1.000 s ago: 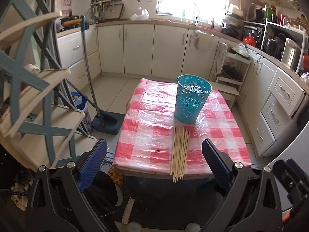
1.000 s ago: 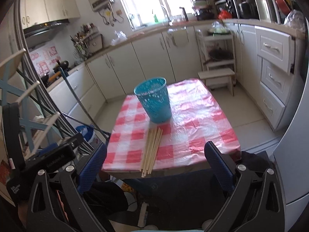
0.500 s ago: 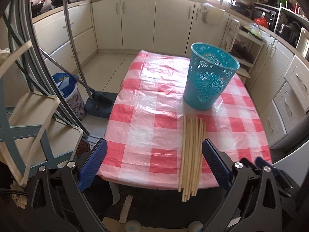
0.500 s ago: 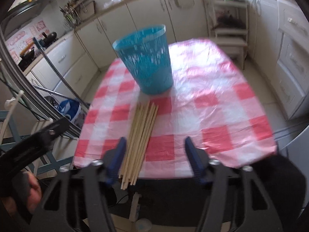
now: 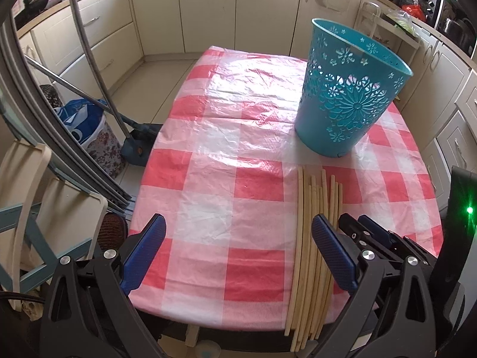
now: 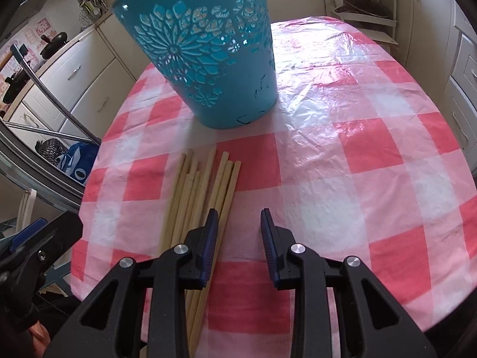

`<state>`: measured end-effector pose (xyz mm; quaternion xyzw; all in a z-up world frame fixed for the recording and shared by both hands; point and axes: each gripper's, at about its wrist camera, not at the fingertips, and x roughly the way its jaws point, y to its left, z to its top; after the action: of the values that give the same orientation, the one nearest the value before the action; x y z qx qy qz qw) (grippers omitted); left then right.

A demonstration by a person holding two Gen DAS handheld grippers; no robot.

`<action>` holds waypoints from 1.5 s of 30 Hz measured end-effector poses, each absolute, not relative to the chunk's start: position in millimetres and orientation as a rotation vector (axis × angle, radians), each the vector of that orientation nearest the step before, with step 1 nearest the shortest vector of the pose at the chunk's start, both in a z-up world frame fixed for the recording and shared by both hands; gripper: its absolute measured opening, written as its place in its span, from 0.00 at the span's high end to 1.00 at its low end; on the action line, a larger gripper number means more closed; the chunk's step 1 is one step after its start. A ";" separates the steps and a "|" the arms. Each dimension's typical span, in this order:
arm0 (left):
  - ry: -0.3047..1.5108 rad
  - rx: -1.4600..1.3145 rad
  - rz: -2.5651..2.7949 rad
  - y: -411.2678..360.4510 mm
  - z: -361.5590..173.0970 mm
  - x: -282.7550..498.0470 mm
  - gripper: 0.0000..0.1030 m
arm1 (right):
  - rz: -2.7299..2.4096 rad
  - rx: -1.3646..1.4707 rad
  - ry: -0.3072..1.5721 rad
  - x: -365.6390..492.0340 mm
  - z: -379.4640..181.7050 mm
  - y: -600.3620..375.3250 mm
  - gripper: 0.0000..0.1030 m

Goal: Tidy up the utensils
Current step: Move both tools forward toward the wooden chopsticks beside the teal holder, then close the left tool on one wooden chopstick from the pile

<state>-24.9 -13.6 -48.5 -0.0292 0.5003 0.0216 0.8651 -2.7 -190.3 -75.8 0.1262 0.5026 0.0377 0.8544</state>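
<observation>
Beside the teal basket lie pale chopsticks.

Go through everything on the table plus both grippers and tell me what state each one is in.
Basket: upright on the tablecloth, nothing visible inside.
Chopsticks: loose bundle lying flat, near ends past the table edge, none picked up.
Tablecloth: spread over the table, wrinkled.
Left gripper: open wide, empty.
Right gripper: jaws have just been closing, narrow gap, nothing between them, chopsticks beside its left finger.
</observation>
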 end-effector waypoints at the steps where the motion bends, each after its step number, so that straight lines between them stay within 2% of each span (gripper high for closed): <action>1: 1.051 -0.059 0.045 -14.4 -50.9 -22.4 0.08 | 0.088 0.259 1.054 -2.7 -75.0 -186.9 0.71; 6: 1.076 -0.029 0.034 -24.3 -64.6 -9.8 0.08 | 0.125 0.141 1.037 1.5 -73.2 -181.5 0.74; 9: 1.091 0.006 0.030 -32.3 -75.1 -0.6 0.08 | 0.148 0.011 1.028 4.2 -73.4 -181.4 0.88; 14: 1.117 0.050 0.025 -42.1 -91.2 12.7 0.13 | 0.224 -0.091 1.013 6.9 -71.7 -190.9 0.88; 18: 1.135 0.080 0.025 -48.8 -102.1 23.5 0.18 | 0.258 -0.059 0.997 9.9 -73.2 -205.3 0.88; 27: 1.130 0.096 0.018 -54.6 -100.5 32.5 0.18 | 0.280 0.042 1.001 13.7 -73.8 -220.0 0.88; 34: 1.140 0.124 0.027 -57.0 -107.4 37.3 0.26 | 0.281 0.040 1.010 12.5 -72.8 -221.9 0.88; 37: 1.144 0.137 0.019 -59.9 -106.3 39.8 0.33 | 0.271 0.035 1.018 11.8 -72.5 -224.4 0.88; 40: 1.149 0.144 -0.019 -64.3 -104.6 40.3 0.48 | 0.269 0.026 1.028 11.4 -72.0 -226.3 0.88; 44: 1.160 0.116 -0.137 -70.7 -103.2 38.9 0.87 | 0.284 0.000 1.025 10.2 -71.9 -222.3 0.88; 45: 1.166 0.110 -0.147 -71.3 -102.9 39.0 0.91 | 0.287 0.000 1.024 10.4 -72.1 -221.7 0.88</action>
<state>39.0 -71.3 -102.9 0.0517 0.5498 -0.0691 0.8308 10.4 -221.7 -72.1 -0.0001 0.4882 0.1370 0.8619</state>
